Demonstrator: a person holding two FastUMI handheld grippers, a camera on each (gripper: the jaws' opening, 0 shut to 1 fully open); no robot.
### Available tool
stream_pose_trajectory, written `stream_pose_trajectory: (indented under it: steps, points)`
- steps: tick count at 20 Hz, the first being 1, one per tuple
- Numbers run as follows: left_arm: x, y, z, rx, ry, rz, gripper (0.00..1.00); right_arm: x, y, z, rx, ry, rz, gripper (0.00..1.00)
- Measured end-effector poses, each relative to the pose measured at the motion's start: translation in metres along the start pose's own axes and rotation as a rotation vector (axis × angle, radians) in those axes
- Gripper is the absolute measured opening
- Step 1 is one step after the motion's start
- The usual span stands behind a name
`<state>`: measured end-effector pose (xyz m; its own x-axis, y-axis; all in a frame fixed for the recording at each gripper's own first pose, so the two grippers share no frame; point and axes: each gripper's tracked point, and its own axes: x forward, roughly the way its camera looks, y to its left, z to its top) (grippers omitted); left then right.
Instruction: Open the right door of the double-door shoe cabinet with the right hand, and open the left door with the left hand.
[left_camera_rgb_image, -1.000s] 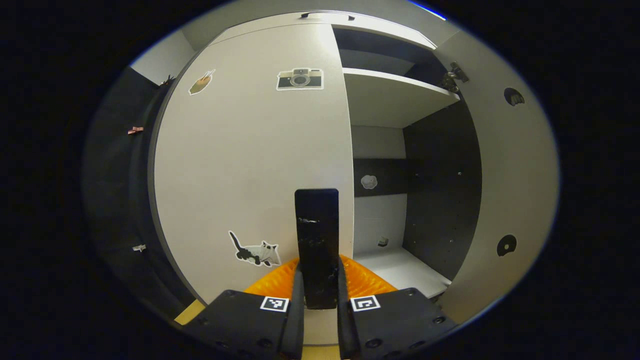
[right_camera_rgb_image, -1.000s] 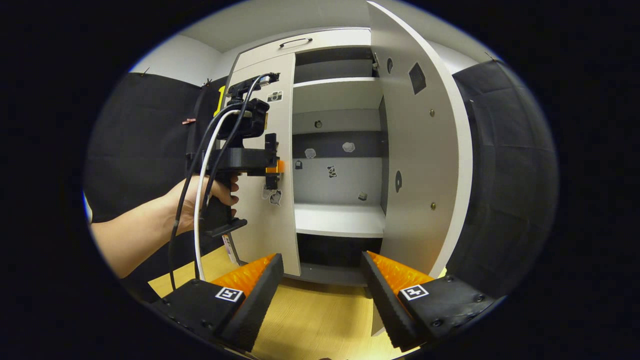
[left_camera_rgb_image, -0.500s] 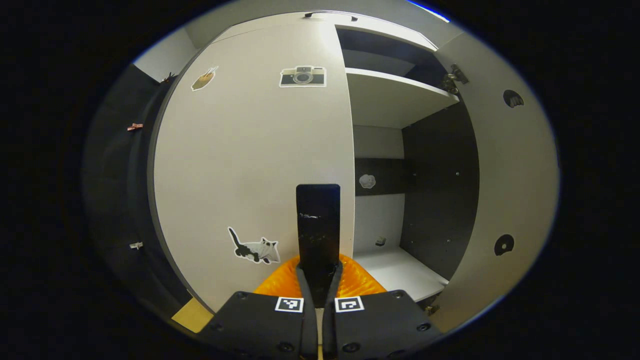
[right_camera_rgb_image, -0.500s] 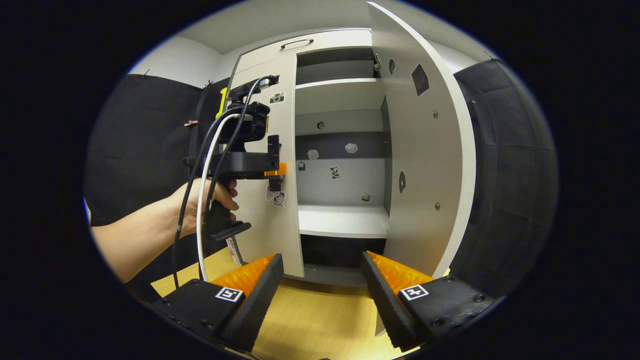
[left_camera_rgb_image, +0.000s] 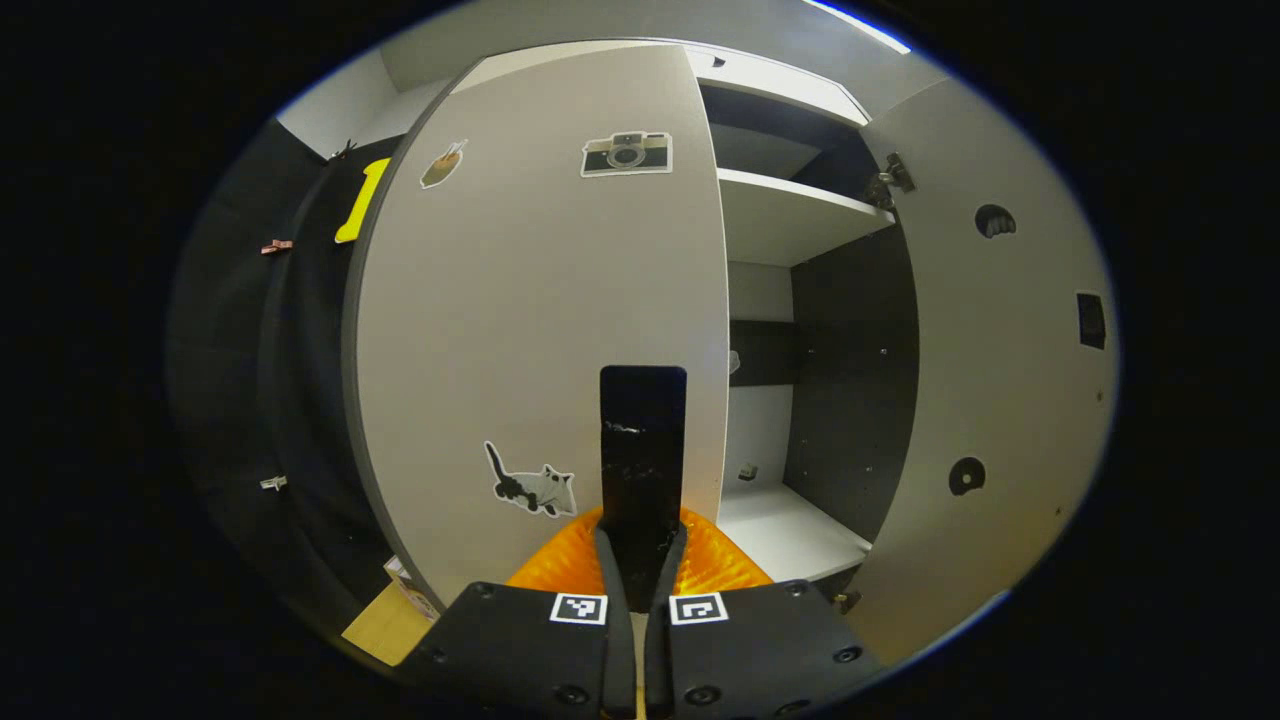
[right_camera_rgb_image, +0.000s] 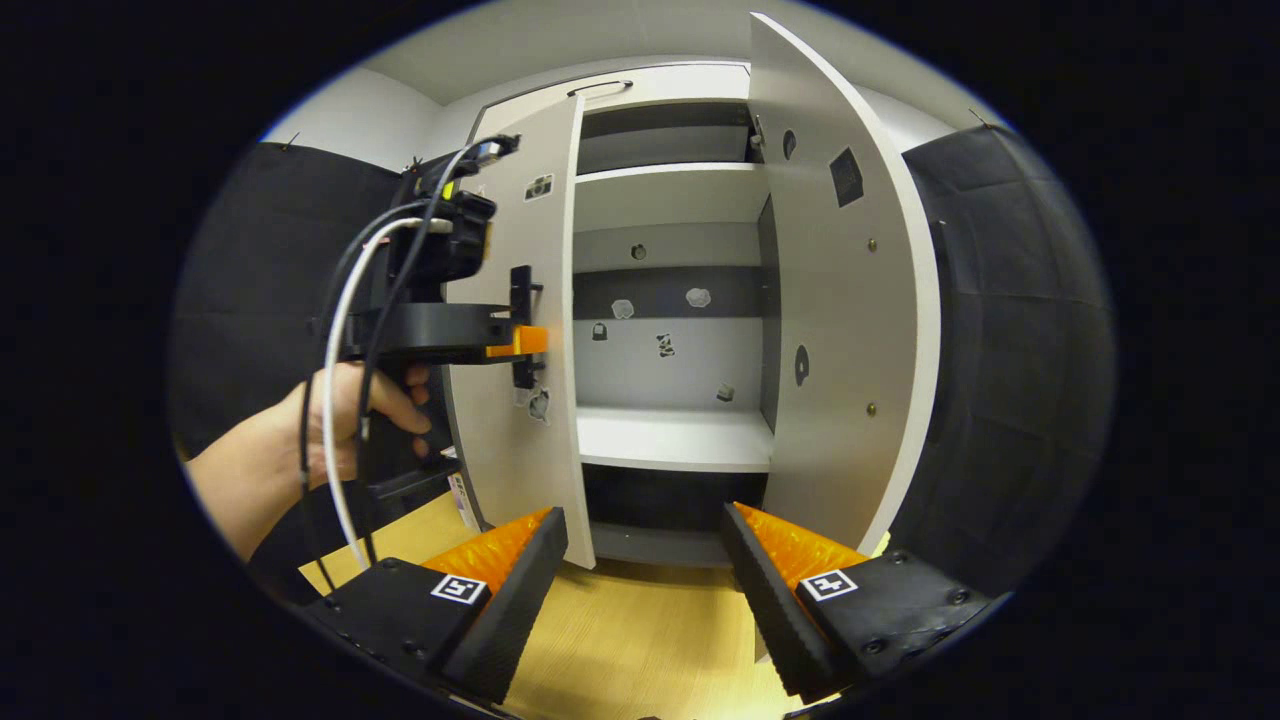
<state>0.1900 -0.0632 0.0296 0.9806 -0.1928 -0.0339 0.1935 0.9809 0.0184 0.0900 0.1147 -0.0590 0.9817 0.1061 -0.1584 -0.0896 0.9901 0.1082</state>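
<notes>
The white left door (left_camera_rgb_image: 540, 300) carries cat and camera stickers and a tall black handle (left_camera_rgb_image: 642, 450). My left gripper (left_camera_rgb_image: 640, 545) is shut on that handle near its lower end. In the right gripper view the left door (right_camera_rgb_image: 545, 240) stands slightly ajar, with the left gripper (right_camera_rgb_image: 528, 342) clamped on its handle (right_camera_rgb_image: 521, 290) and a hand (right_camera_rgb_image: 300, 450) holding it. The right door (right_camera_rgb_image: 840, 330) is swung wide, also seen in the left gripper view as the right door (left_camera_rgb_image: 1000, 400). My right gripper (right_camera_rgb_image: 645, 560) hangs open, back from the cabinet, holding nothing.
Inside the cabinet are white shelves (right_camera_rgb_image: 675, 440), a dark side panel (left_camera_rgb_image: 850, 380) and a back wall with small stickers. A drawer front with a handle (right_camera_rgb_image: 600, 88) sits above. Light wood floor (right_camera_rgb_image: 630, 640) lies below. Cables (right_camera_rgb_image: 345, 300) trail from the left gripper.
The left gripper's fingers closed onto the black handle, and the left door has swung out a little toward me. The right gripper stayed open and nearly still.
</notes>
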Motion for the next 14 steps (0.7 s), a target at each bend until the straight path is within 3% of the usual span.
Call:
stream_pose_trajectory:
  steps: [8, 14]
  points:
    - [-0.052, 0.044, -0.005, -0.013, 0.003, -0.056, 0.09, -0.002, 0.005, 0.0, 0.036, -0.012, -0.087, 0.98]
    - [-0.086, 0.079, -0.004, -0.015, -0.013, -0.06, 0.08, 0.002, 0.023, 0.003, 0.028, -0.036, -0.109, 0.98]
